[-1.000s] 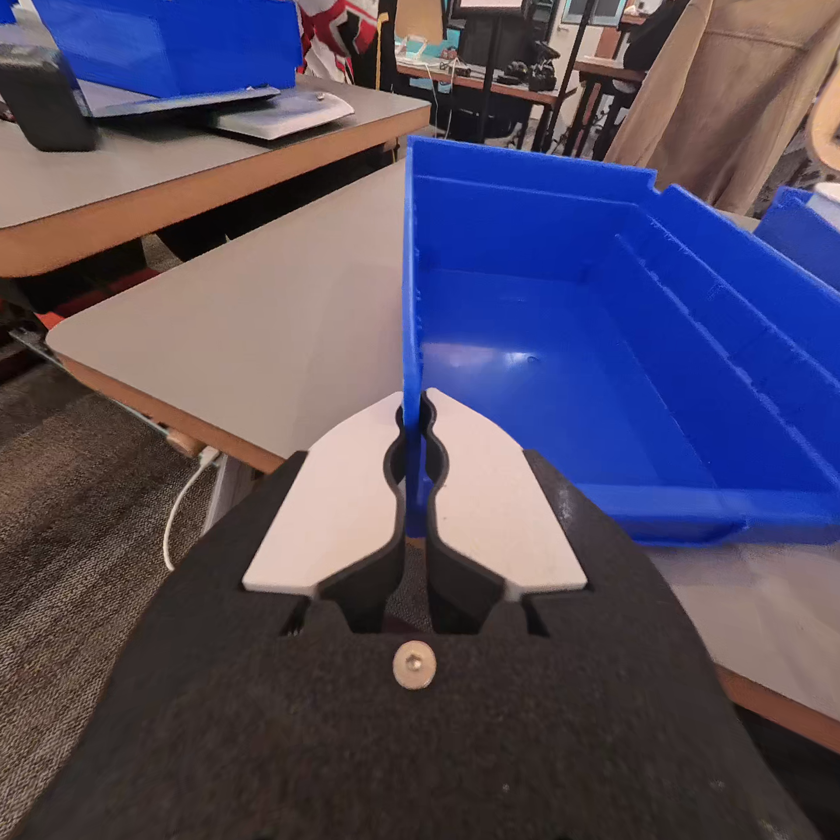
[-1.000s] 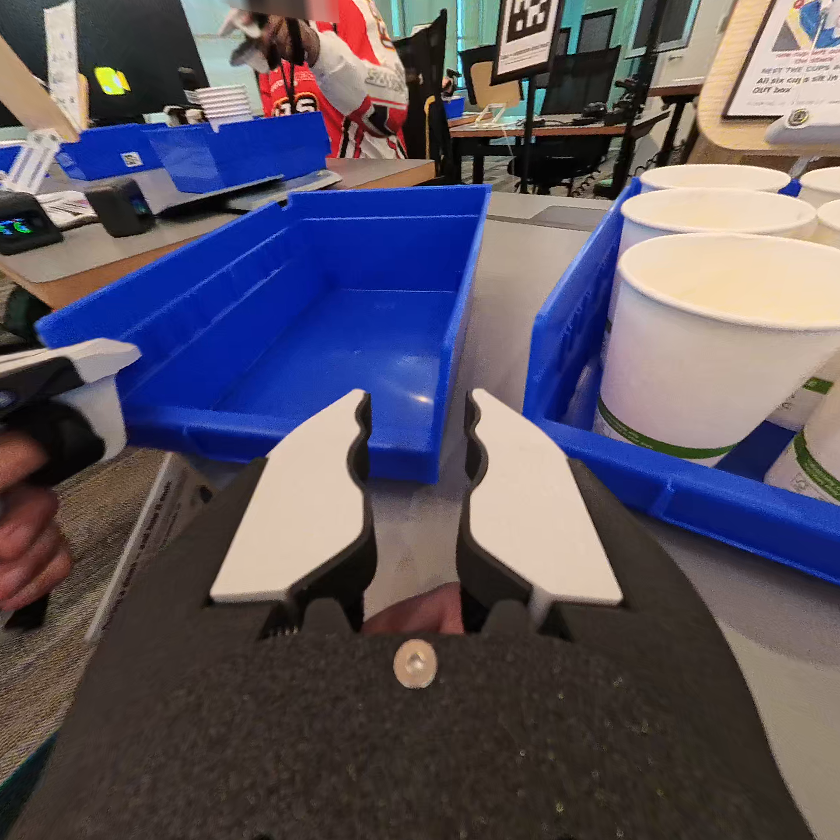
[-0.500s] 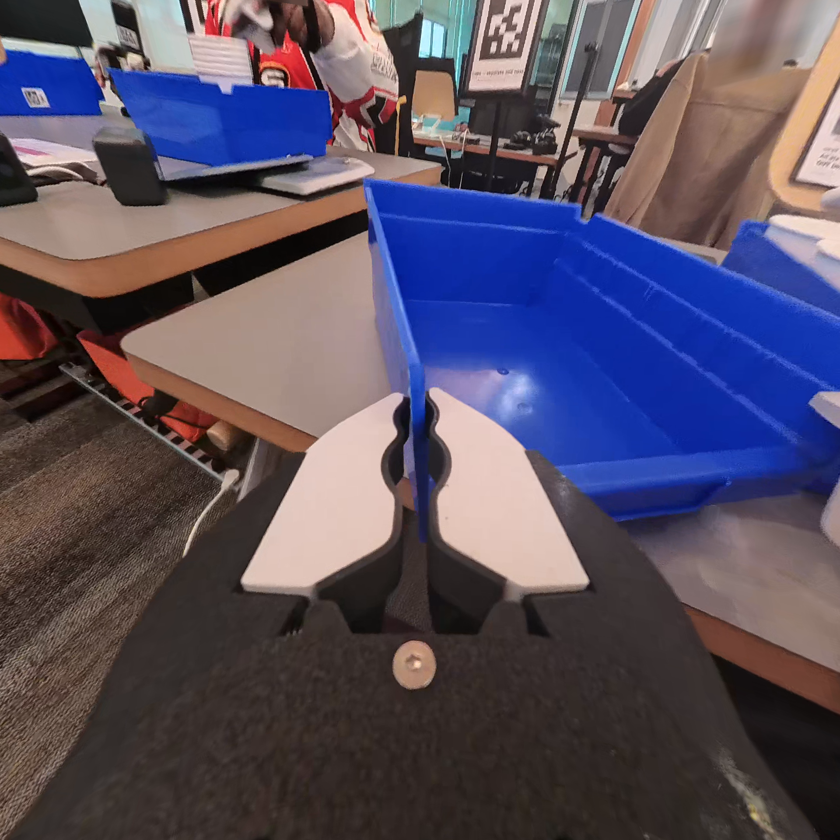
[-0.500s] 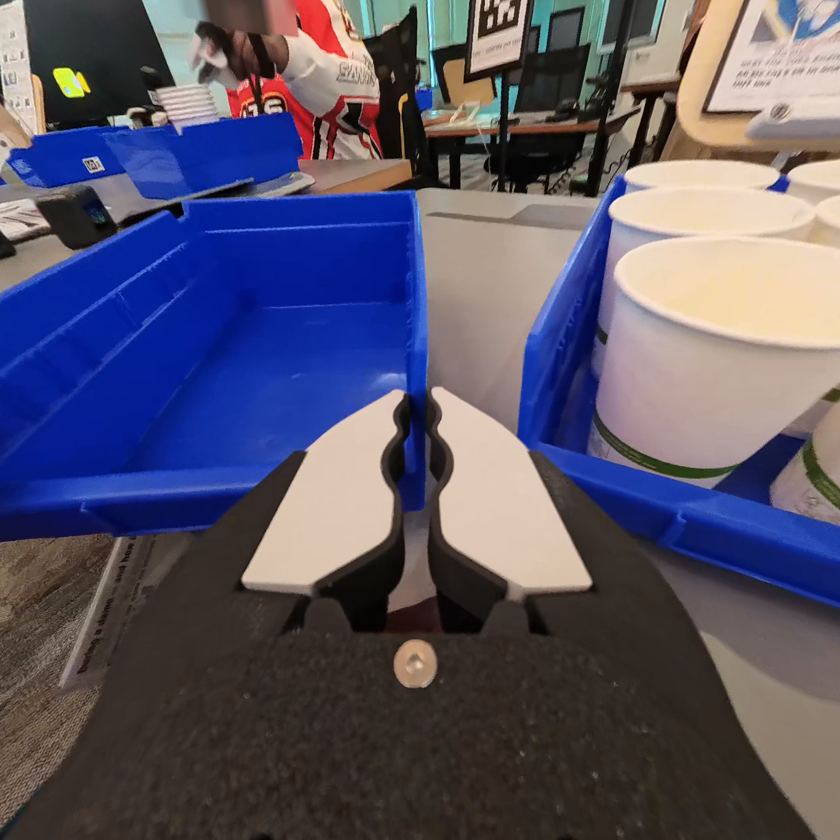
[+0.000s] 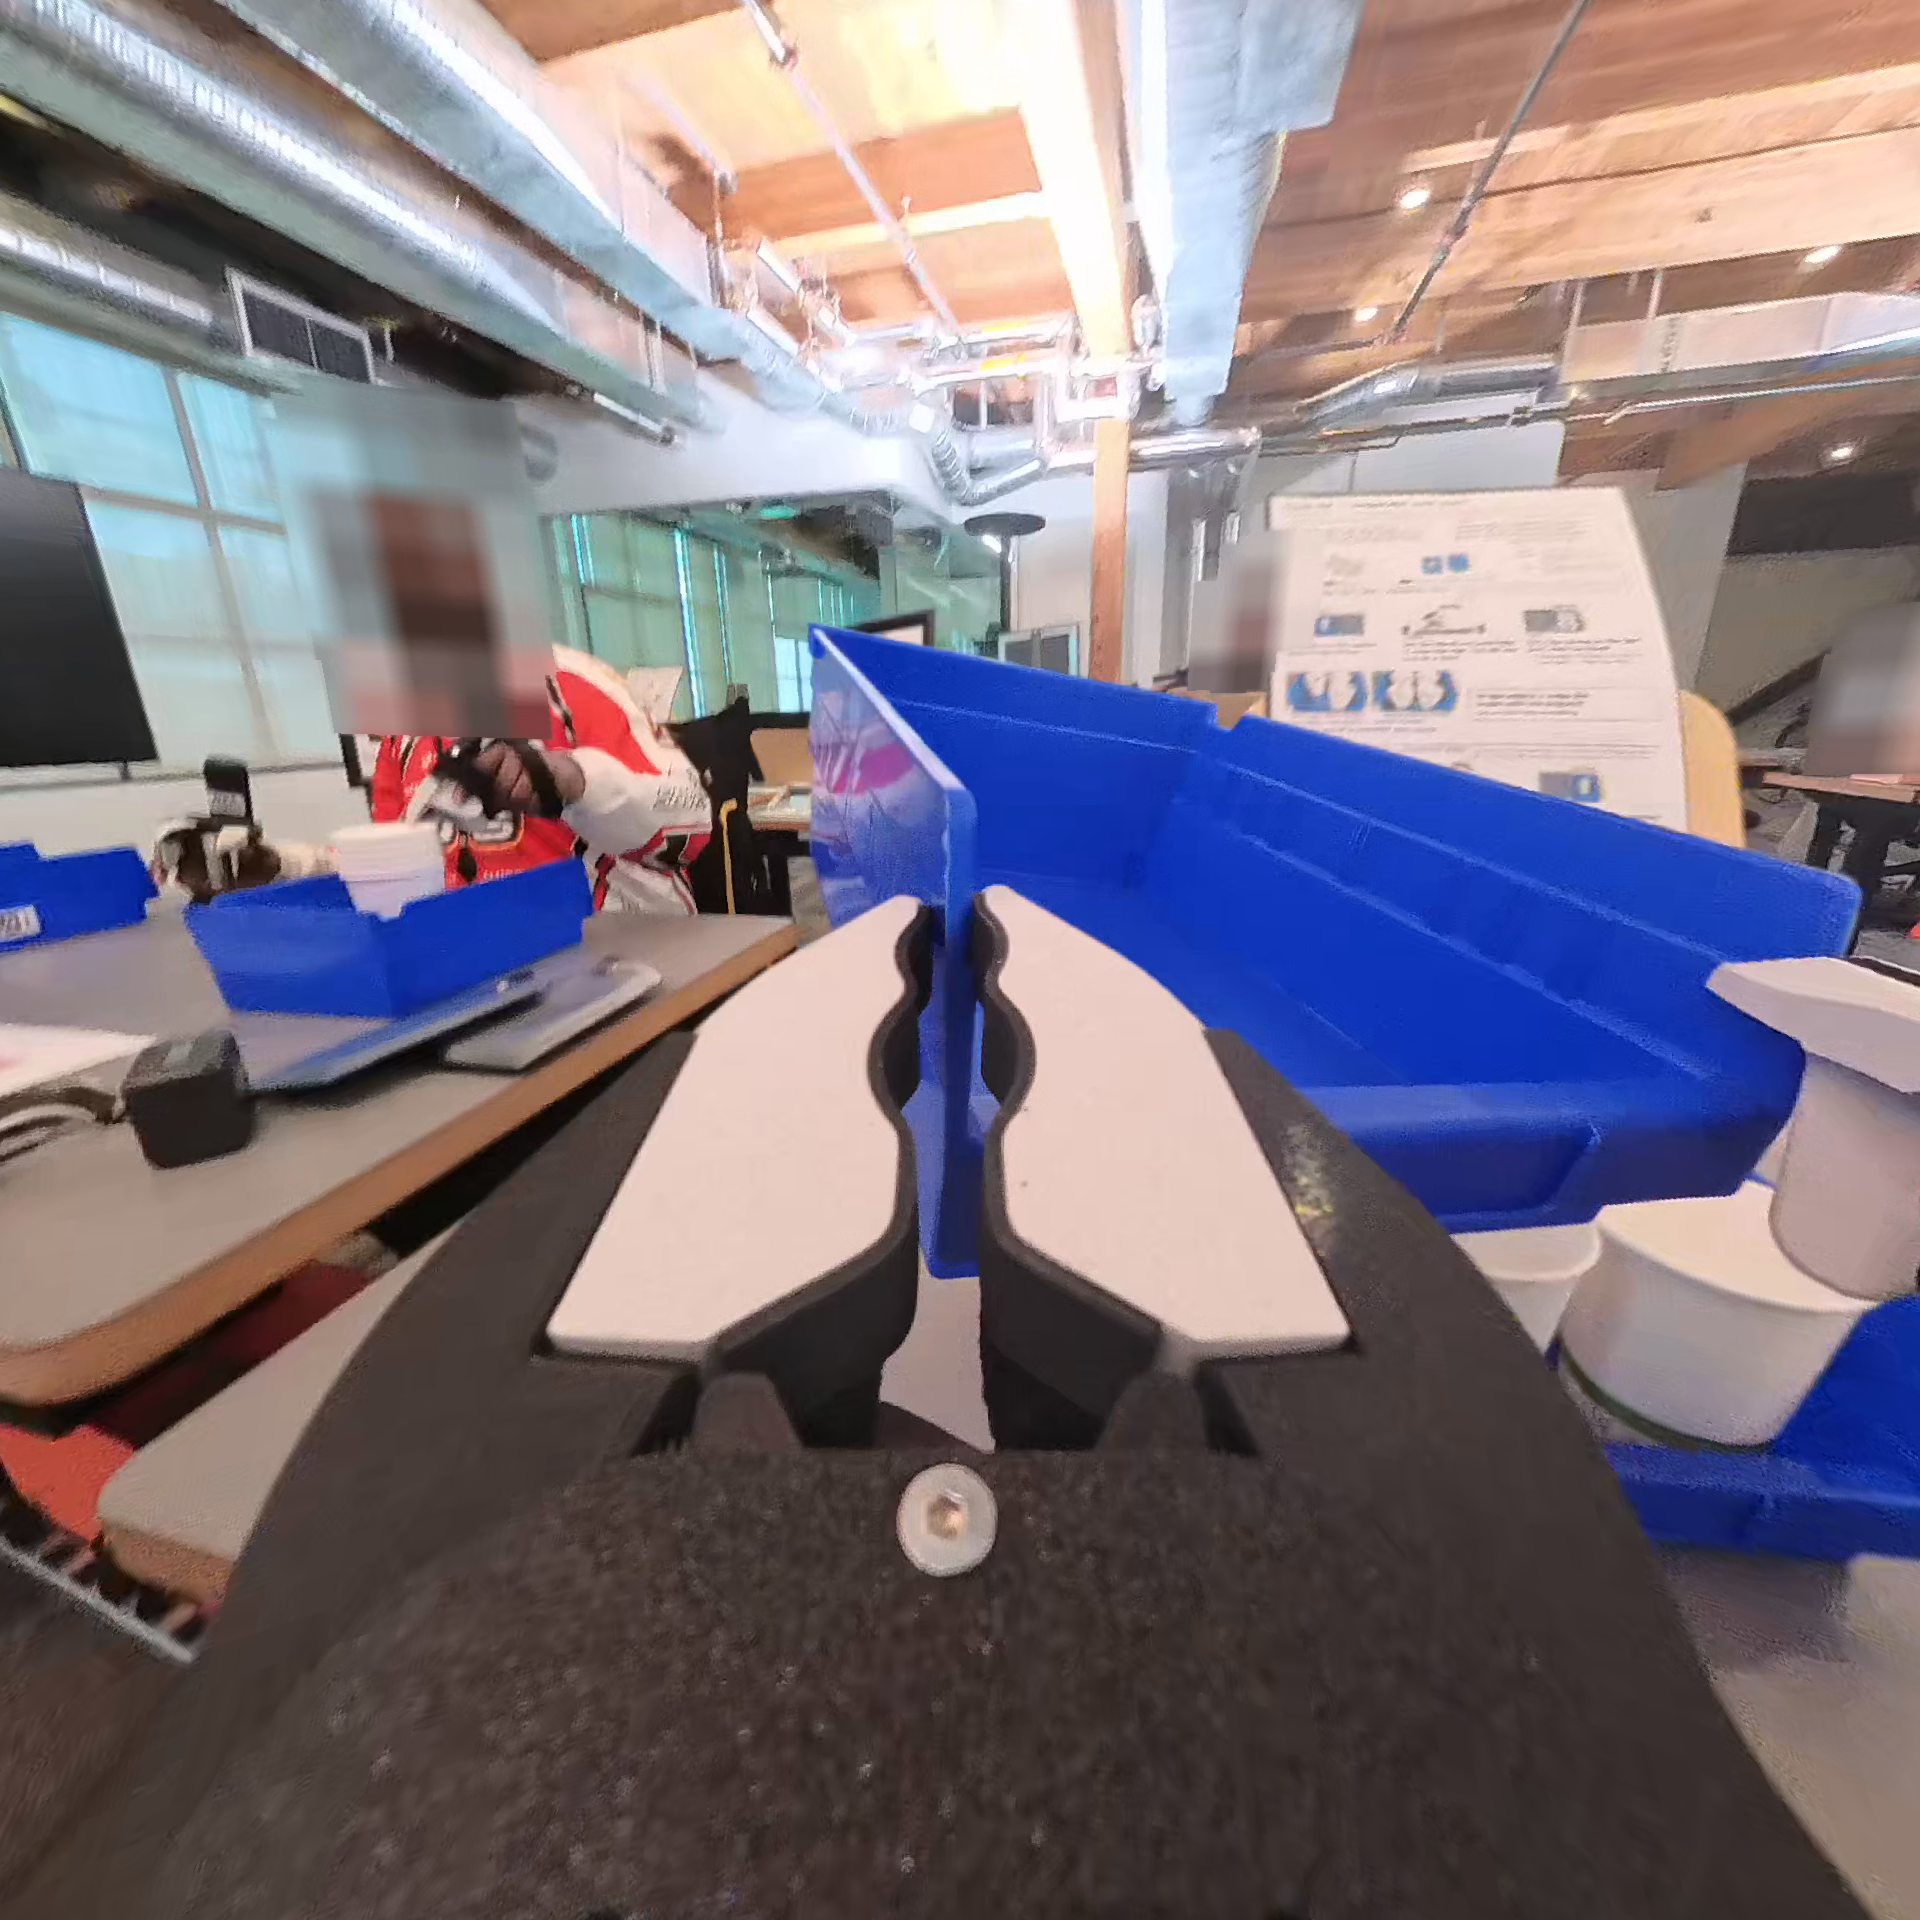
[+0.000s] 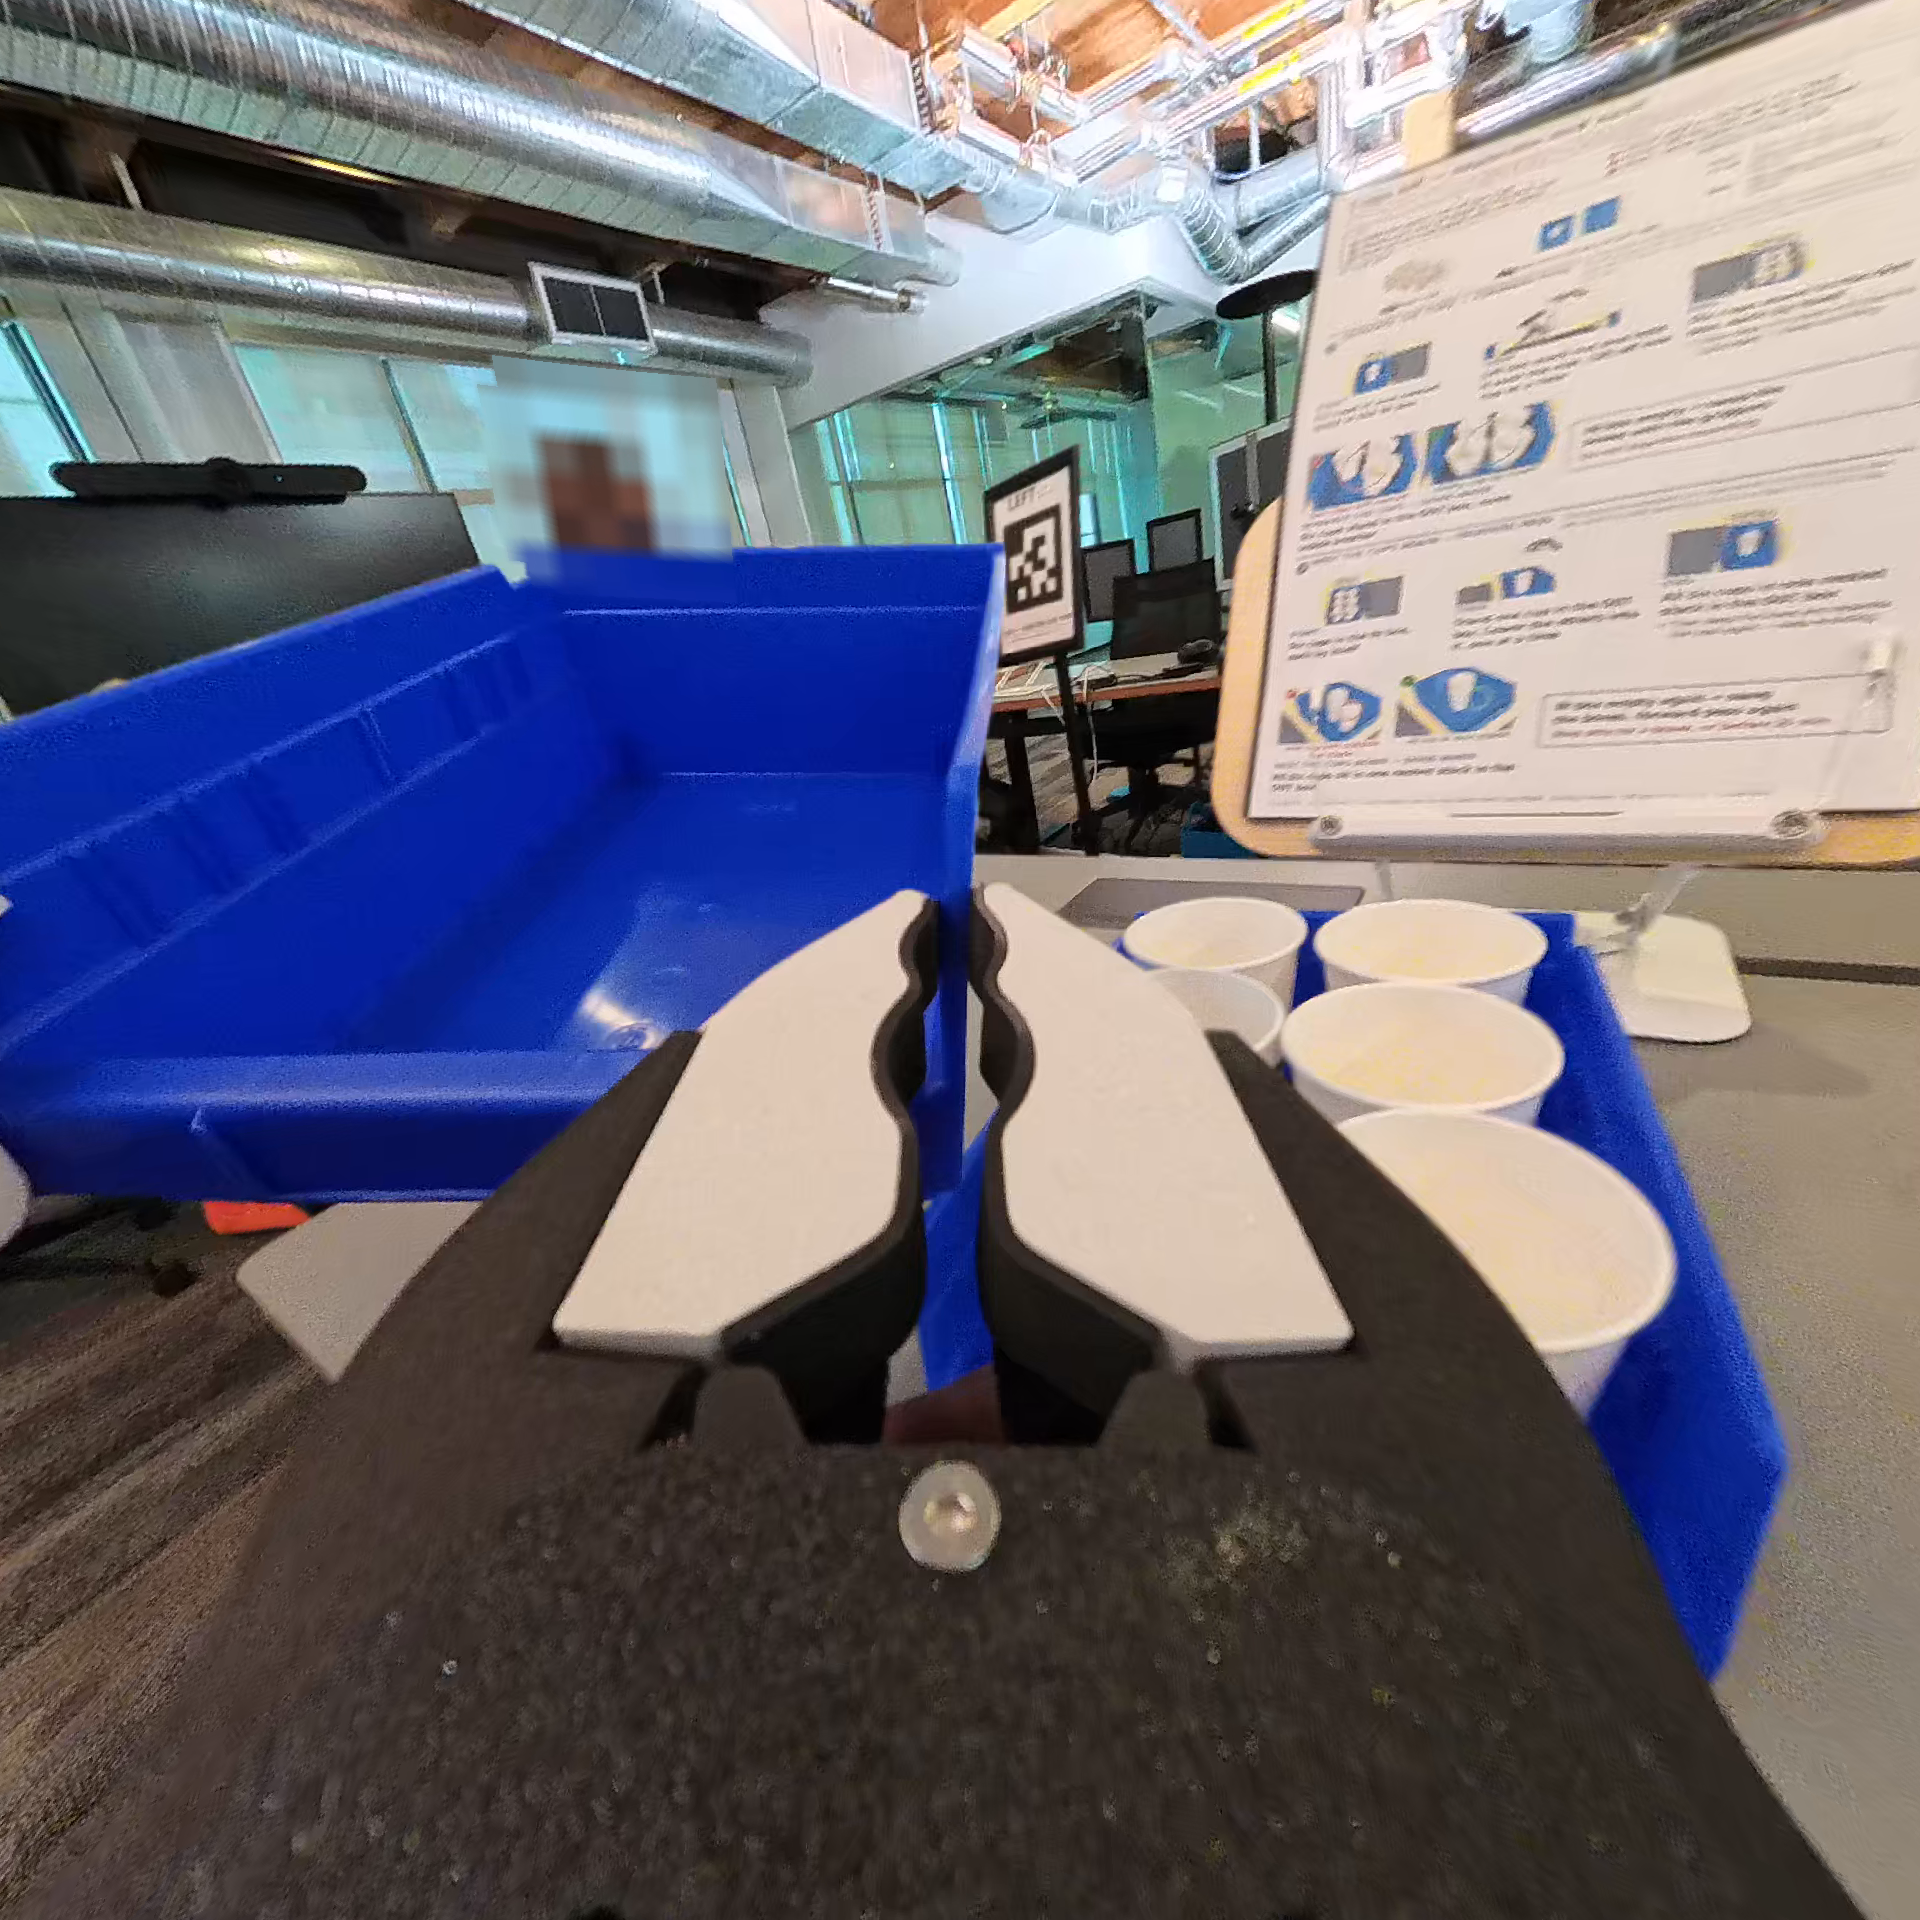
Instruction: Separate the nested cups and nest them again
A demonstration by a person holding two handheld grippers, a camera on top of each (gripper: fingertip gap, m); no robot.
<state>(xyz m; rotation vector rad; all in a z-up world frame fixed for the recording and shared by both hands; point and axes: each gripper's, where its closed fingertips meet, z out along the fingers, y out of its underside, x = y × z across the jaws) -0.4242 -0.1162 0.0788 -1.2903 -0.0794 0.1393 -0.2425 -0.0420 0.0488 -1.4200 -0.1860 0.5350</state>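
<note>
Blue plastic is what both grippers are clamped on: the empty bin (image 5: 1403,935) is held by its two long side walls, one wall pinched between the fingers of the left gripper (image 5: 948,1081) and the opposite wall between those of the right gripper (image 6: 951,1081). A grip on both sides appears to be chosen so that the wide, shallow bin can be carried level without twisting. In each wrist view the bin's open cavity lies to the inner side of the fingers, with nothing seen inside it. The bin appears to be raised off the grey table (image 6: 1818,1195), since table edge and floor show beneath its base in the right wrist view.

The white paper cups (image 6: 1423,1049) stand apart from one another, upright and mouth-up, in a second blue bin (image 6: 1621,1143) just to the right of the right gripper's fingers and lower than them. An instruction board (image 6: 1600,457) stands beyond the cups. Separation looks done; the empty bin is probably being repositioned before nesting.
</note>
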